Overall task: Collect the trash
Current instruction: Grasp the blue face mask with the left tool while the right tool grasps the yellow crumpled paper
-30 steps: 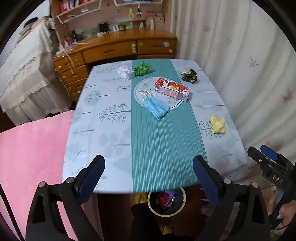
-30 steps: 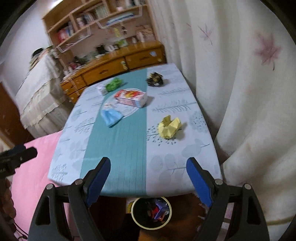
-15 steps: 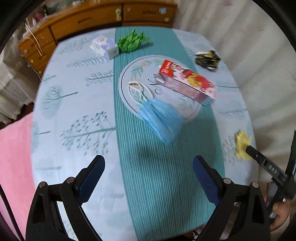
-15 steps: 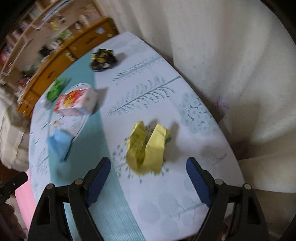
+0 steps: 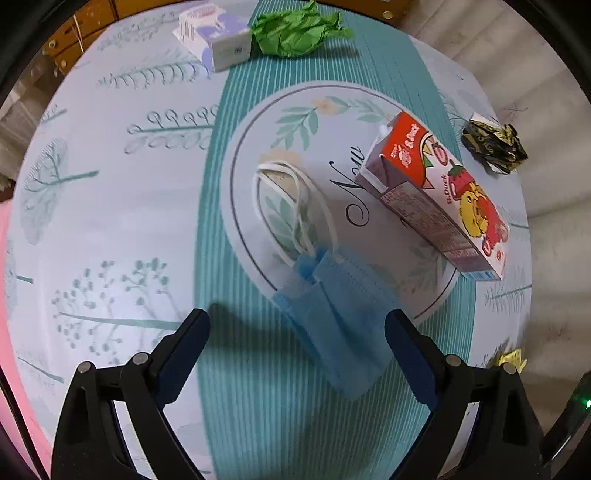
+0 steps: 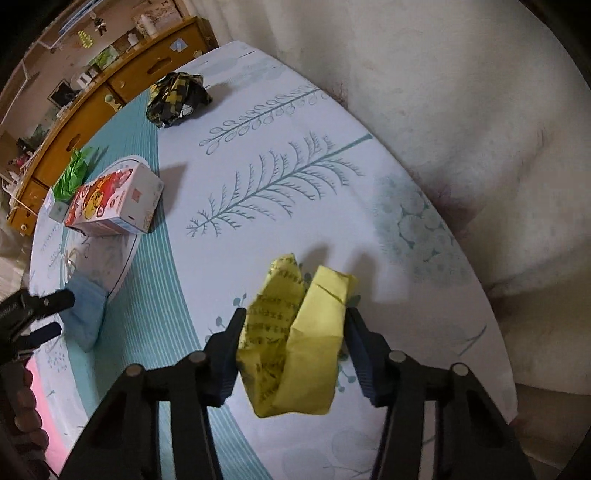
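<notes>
Yellow paper, crumpled into a loose wad with two upstanding flaps, sits near the table's edge on the curtain side, on the pale, tree-printed part of the tablecloth. One flap carries lines of small dark print; the other is plain. The right gripper points steeply down over it with the wad between its blue pads, and the jaws are closing: both pads lie against the paper's sides, which already bulge out below them. In the left wrist view only a yellow corner of this wad shows, past the right-hand finger.

The left gripper stands wide apart with nothing between its pads, pointing down over the lower end of a blue face mask. The mask is folded and lies on the teal striped runner, its white ear loops trailing up onto a round printed emblem. Just beside it, on that emblem, lies a red and white drink carton with a strawberry and a yellow cartoon figure on it. Farther off are a crumpled black and yellow wrapper near the curtain, a green paper ball and, touching it, a small white and purple box.
</notes>
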{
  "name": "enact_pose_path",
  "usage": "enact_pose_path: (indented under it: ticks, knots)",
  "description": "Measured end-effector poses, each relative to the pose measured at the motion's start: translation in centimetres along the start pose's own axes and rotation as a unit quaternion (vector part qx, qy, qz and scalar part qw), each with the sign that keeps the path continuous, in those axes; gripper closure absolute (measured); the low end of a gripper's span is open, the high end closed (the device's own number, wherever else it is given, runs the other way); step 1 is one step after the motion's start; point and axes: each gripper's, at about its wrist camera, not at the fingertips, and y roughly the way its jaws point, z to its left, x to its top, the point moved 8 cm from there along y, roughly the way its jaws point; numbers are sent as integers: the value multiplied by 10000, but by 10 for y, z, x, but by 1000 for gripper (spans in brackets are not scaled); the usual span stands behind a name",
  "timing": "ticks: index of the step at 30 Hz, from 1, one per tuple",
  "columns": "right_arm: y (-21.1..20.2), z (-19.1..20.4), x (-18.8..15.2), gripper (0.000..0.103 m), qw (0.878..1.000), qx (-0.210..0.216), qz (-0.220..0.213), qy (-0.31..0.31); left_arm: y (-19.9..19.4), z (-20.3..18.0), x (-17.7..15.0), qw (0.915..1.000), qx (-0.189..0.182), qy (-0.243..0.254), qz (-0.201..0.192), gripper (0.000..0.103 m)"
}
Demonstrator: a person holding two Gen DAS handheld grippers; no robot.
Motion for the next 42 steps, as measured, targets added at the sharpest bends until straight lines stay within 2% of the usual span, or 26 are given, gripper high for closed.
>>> enact_pose_path:
  ticks: [3, 5, 6, 7, 11, 16, 22, 23, 36, 42]
  knots:
    - [0, 2, 2, 63, 9999, 2, -51, -109, 4, -8, 2, 9991, 368, 183, -141, 16]
    - [1, 3, 2, 63, 9998, 7, -49, -185, 5, -16, 3, 9960, 708, 477, -246, 30]
    - [1, 4, 2, 64, 9998, 10, -54, -206, 6, -23, 3, 9950, 726, 620, -295, 42]
    - [1, 4, 2, 64, 9997, 36, -53, -219, 4, -30, 2, 9944, 643, 769, -338, 59]
    - [0, 4, 0, 65, 9996, 149, -50, -237, 6, -51, -4, 9928, 408, 1092, -255, 92]
    - [-2, 4, -3, 67, 9988, 481, 112, -70, 6, -61, -16, 9925, 249, 1185, -146, 96]
    - [-18, 10, -12, 67, 9973, 721, 83, -135, -7, -73, -47, 9907, -10, 1361, -66, 96]
    - [-22, 11, -13, 67, 9970, 756, 64, -146, -7, -75, -60, 9900, -37, 1406, -66, 96]
    - [-86, 9, -40, 67, 9913, 1273, -230, -259, -76, -104, -111, 9794, -320, 1942, -445, 96]
    - [-117, -1, -75, 67, 9853, 1671, -161, -324, -113, -105, -161, 9783, -702, 1888, -490, 96]
